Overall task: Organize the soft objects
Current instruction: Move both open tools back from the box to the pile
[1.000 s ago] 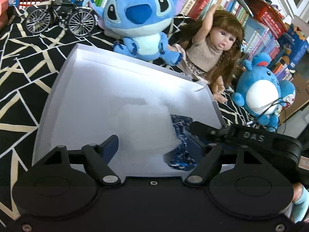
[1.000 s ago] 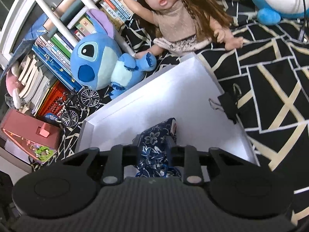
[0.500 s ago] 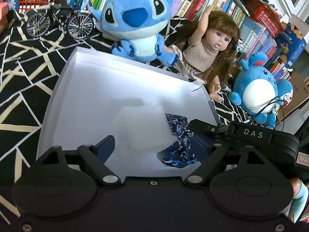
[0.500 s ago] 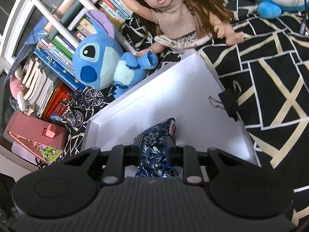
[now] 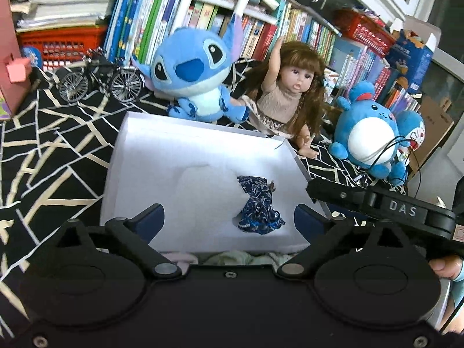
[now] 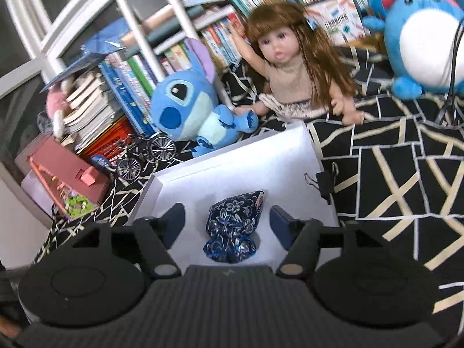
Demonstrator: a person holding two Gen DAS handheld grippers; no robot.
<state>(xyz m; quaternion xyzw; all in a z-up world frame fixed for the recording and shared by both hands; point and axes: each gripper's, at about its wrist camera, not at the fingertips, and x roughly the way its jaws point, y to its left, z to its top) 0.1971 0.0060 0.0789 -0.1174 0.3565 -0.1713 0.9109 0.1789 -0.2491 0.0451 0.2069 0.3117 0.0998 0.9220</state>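
Note:
A dark blue floral pouch (image 5: pixel 258 206) (image 6: pixel 235 226) lies in the white open box (image 5: pixel 145 156) (image 6: pixel 261 156), next to a faint white soft lump (image 5: pixel 203 185). My right gripper (image 6: pixel 227 219) hangs just above the pouch. Its jaws are opening, and the pouch lies between the blue pads (image 6: pixel 177 217) without touching them. The left gripper (image 5: pixel 229 217) hovers over the box's near edge. Its jaws are also opening, wide, with nothing held. In the left wrist view the right gripper's black body (image 5: pixel 400 208) shows at the right.
Behind the box sit a blue alien plush (image 5: pixel 197 69), a long-haired doll (image 5: pixel 290 87) and a round blue plush (image 5: pixel 371 133). A model bicycle (image 5: pixel 98 78) stands at the far left. A black binder clip (image 6: pixel 324 182) lies by the box's right wall. Pale cloths (image 5: pixel 232 258) lie under the left gripper.
The right gripper has let go of the pouch, which now lies in the box. Both grippers have drawn back and up. The left jaws have spread wider.

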